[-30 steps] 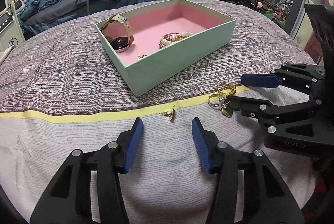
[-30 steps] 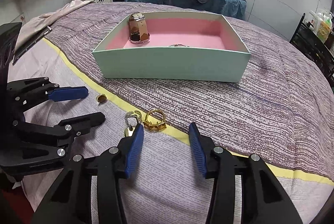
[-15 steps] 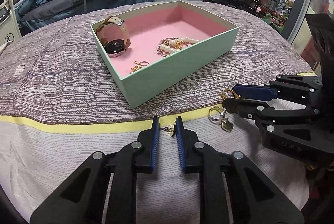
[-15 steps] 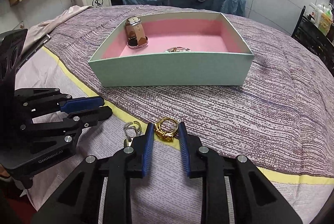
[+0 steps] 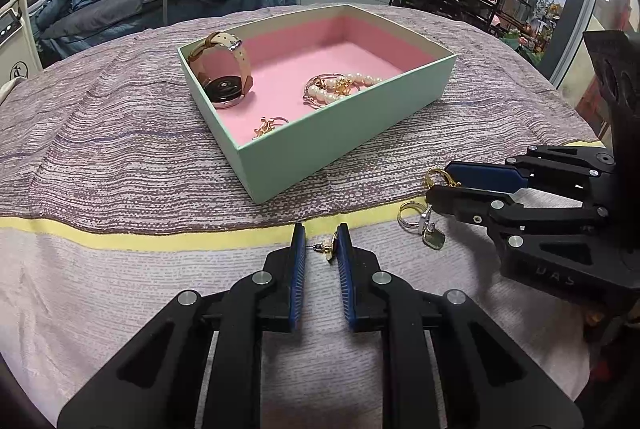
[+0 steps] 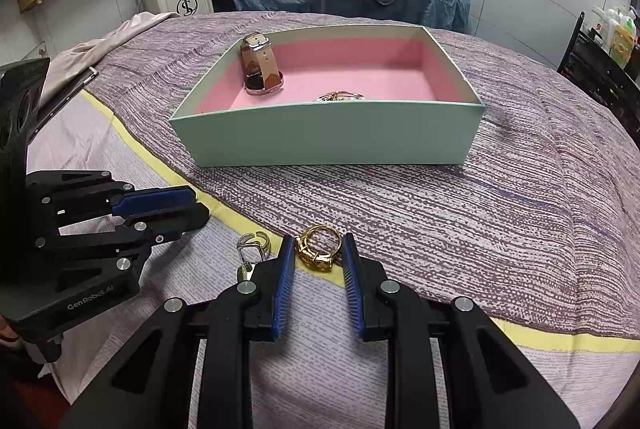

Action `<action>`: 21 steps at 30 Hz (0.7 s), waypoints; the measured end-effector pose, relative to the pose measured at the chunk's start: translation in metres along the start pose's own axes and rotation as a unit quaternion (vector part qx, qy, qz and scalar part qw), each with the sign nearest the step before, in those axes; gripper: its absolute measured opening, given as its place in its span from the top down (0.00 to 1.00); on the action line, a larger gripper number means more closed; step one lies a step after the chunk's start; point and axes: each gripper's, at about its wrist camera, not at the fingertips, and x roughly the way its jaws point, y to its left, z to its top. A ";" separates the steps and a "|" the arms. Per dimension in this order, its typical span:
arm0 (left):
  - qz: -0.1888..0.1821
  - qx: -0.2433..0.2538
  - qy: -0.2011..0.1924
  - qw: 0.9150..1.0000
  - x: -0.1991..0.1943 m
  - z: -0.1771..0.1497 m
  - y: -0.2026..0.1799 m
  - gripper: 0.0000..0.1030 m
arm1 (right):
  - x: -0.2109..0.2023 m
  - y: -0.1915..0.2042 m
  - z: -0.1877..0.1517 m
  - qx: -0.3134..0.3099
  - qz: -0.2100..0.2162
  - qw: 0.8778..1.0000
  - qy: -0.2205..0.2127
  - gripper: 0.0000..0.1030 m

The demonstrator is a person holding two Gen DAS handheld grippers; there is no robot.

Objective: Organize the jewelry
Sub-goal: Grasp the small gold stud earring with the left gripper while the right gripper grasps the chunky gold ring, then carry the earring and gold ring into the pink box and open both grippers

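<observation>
Both grippers are working just in front of the mint box [image 5: 340,145], on the near side of the yellow stripe [image 5: 140,239] crossing the bedspread [image 5: 100,157].

The left gripper [image 5: 321,249] is closing its 2 blue pads on a small gold stud earring [image 5: 329,248], with the post lying crosswise between them; the jaws are nearly together and pinching it at the tips, probably because so small a piece can only be caught at the very ends.

The right gripper [image 6: 316,255] is clamping a gold ring [image 6: 318,249] from both sides, its jaws narrowed only to the ring's width. A silver ring with a clasp [image 6: 252,247] is lying loose just left of that gripper, not held.

Inside the box, a watch [image 5: 224,73], a pearl bracelet [image 5: 340,89] and a small gold piece [image 5: 270,123] are already resting on the pink lining, so the 2 gripped pieces are likely heading there next.
</observation>
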 end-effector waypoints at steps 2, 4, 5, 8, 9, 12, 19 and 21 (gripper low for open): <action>0.001 0.000 -0.001 1.000 -0.002 -0.001 0.000 0.84 | -0.001 0.000 0.000 0.000 -0.001 1.000 -0.001 0.77; 0.001 -0.001 -0.003 1.000 -0.004 -0.001 0.001 0.84 | -0.002 0.001 0.000 -0.001 -0.002 1.000 -0.002 0.77; 0.001 -0.002 -0.004 1.000 -0.005 -0.001 0.002 0.84 | -0.003 0.001 0.000 -0.001 -0.003 1.000 -0.003 0.77; 0.001 -0.002 -0.009 1.000 -0.010 -0.001 0.002 0.84 | -0.006 0.002 0.000 -0.002 -0.002 1.000 -0.008 0.77; 0.001 -0.001 -0.012 1.000 -0.012 -0.001 0.001 0.84 | -0.008 0.002 0.000 -0.003 -0.002 1.000 -0.010 0.77; -0.002 0.007 -0.023 1.000 -0.022 -0.002 -0.002 0.84 | -0.013 0.002 0.000 -0.002 0.000 1.000 -0.018 0.77; -0.005 0.015 -0.044 0.999 -0.038 0.005 -0.008 0.84 | -0.025 0.002 0.004 -0.003 0.005 0.999 -0.038 0.77; -0.005 0.018 -0.047 0.999 -0.040 0.007 -0.009 0.84 | -0.027 0.002 0.006 -0.003 0.007 0.999 -0.042 0.77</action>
